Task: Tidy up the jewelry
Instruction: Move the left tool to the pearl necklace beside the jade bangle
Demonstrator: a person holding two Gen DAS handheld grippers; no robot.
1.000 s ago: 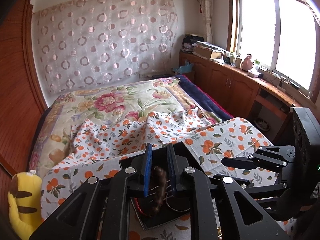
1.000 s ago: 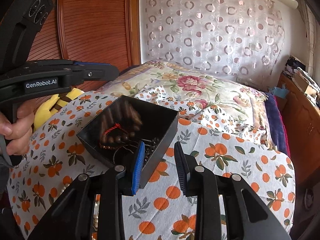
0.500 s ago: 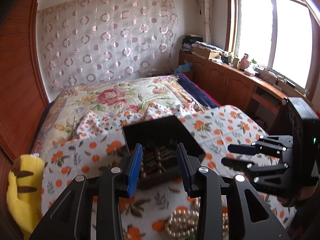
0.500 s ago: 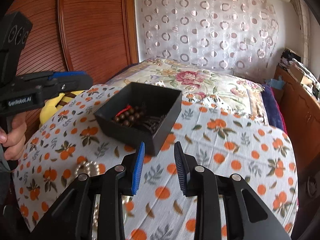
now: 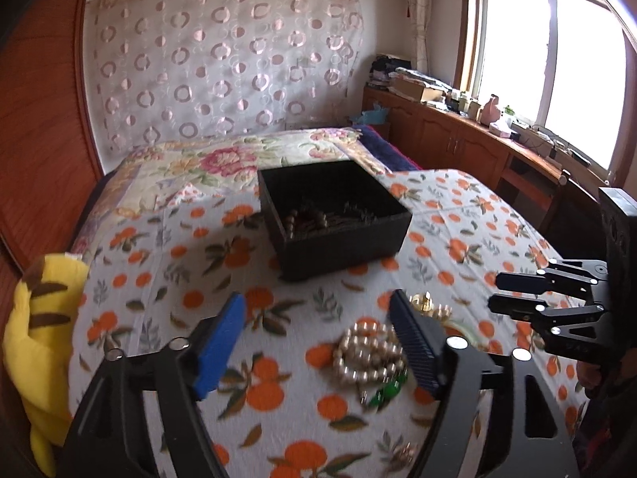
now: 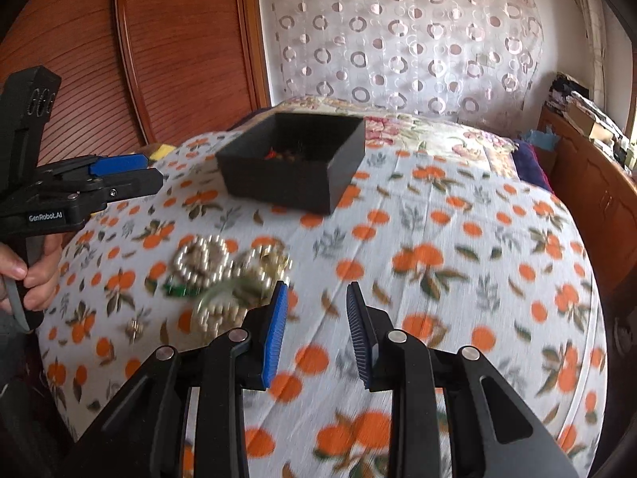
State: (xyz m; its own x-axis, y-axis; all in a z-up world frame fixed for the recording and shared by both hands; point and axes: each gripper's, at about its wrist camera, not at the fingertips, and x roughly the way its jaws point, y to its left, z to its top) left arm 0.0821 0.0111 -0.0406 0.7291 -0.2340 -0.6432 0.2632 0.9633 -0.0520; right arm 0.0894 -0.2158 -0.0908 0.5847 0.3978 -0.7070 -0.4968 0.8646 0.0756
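A black open box (image 5: 334, 215) sits on the orange-print cloth (image 5: 167, 263), and brown bead bracelets (image 5: 306, 219) lie inside it. Nearer to me is a loose pile: a pearl bead string (image 5: 366, 354), a green bead piece (image 5: 384, 394) and gold pieces (image 5: 428, 304). My left gripper (image 5: 316, 330) hovers over this pile, jaws opening wide and gripping nothing. The pearls lie on the cloth by its right finger. My right gripper (image 6: 316, 318) is open, with only cloth between its pads. It is just right of the pearl pile (image 6: 207, 259) and in front of the box (image 6: 294, 167).
A yellow plush toy (image 5: 36, 330) lies at the cloth's left edge. A flowered quilt (image 5: 223, 159) covers the bed behind the box. Wooden cabinets (image 5: 458, 147) run under the window on the right, and a wooden panel (image 6: 179, 40) stands at the left. A hand (image 6: 36, 275) holds the left gripper (image 6: 153, 169).
The left gripper let the brown bead bracelet go into the box, drew back and opened wide. The right gripper drew back too. The loose jewellery pile has come into view.
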